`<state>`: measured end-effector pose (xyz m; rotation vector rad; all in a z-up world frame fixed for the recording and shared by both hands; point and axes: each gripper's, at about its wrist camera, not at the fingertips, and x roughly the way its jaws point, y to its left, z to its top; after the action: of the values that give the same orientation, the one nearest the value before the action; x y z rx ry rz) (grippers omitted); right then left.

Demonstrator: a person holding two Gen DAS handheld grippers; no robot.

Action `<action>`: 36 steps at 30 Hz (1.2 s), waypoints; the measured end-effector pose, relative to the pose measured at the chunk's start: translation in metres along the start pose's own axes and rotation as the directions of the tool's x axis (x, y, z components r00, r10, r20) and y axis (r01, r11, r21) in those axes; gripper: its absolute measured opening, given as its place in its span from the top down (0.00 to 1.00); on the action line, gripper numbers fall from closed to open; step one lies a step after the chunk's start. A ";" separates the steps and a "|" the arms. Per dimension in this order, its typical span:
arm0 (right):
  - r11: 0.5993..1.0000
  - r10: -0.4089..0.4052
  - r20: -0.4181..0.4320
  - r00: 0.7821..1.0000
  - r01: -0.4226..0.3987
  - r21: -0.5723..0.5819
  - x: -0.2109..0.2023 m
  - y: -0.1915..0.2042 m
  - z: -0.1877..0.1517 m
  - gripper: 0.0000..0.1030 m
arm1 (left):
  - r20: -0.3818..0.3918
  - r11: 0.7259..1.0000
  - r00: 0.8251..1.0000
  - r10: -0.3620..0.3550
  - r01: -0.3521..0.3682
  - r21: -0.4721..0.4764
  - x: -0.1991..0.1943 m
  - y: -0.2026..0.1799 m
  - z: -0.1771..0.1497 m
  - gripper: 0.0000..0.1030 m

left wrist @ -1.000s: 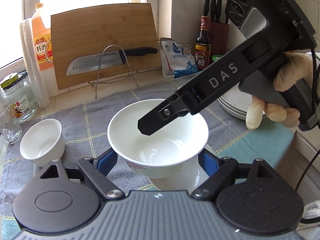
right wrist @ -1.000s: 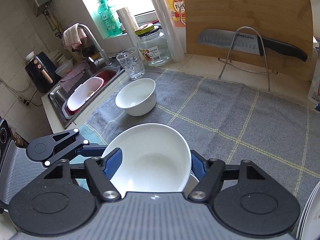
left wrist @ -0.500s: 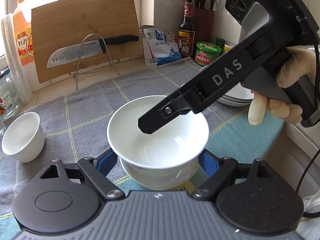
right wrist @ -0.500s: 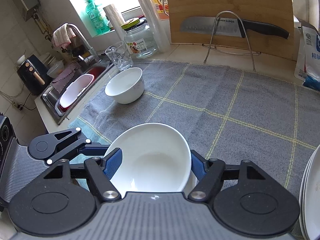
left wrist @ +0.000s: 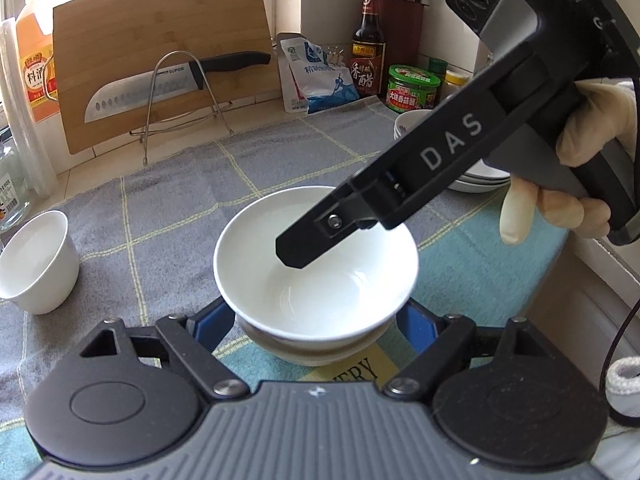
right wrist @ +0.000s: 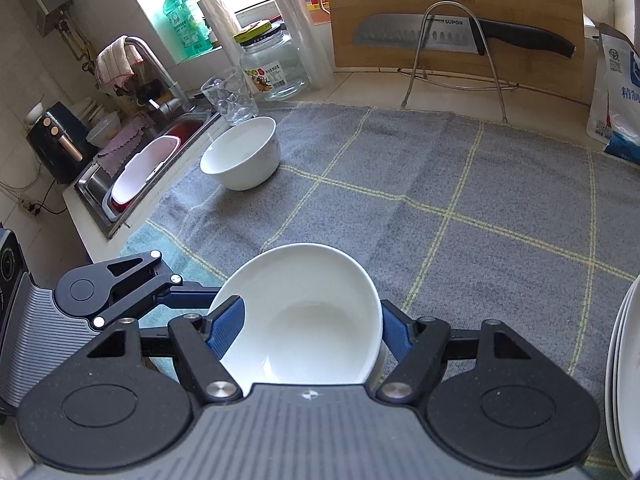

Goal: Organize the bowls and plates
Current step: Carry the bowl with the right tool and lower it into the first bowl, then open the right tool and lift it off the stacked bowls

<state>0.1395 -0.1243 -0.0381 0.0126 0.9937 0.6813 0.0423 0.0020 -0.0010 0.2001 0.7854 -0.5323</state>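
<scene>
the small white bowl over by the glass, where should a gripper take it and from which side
Take the small white bowl by its rim, one finger inside and one outside, coming from above on the side toward the open grey towel. It sits upright with its mouth open, and the glass crowds its far side.

Bamboo cutting board (left wrist: 160, 60) behind knife (left wrist: 168, 84) on wire rack (left wrist: 180, 100), grey checked cloth (right wrist: 420, 200), glass jar (right wrist: 276, 68)
</scene>
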 end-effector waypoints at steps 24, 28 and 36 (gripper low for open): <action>0.998 -0.033 0.041 0.999 0.035 -0.049 -0.004 0.011 0.007 0.04 | 0.013 1.000 1.000 0.016 -0.016 0.005 -0.007 0.008 -0.007 0.07; 0.996 -0.038 0.041 0.998 0.041 -0.076 0.001 0.020 0.014 0.02 | 0.019 1.000 1.000 0.017 -0.017 -0.013 -0.016 0.016 -0.013 0.07; 0.987 -0.043 0.031 0.999 0.047 -0.155 0.018 0.046 0.033 0.00 | 0.042 0.997 0.998 0.046 -0.043 -0.063 -0.029 0.041 -0.025 0.06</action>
<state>0.1475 -0.0680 -0.0191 -0.1368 0.9096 0.7142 0.0314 0.0565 0.0017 0.1480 0.7526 -0.4680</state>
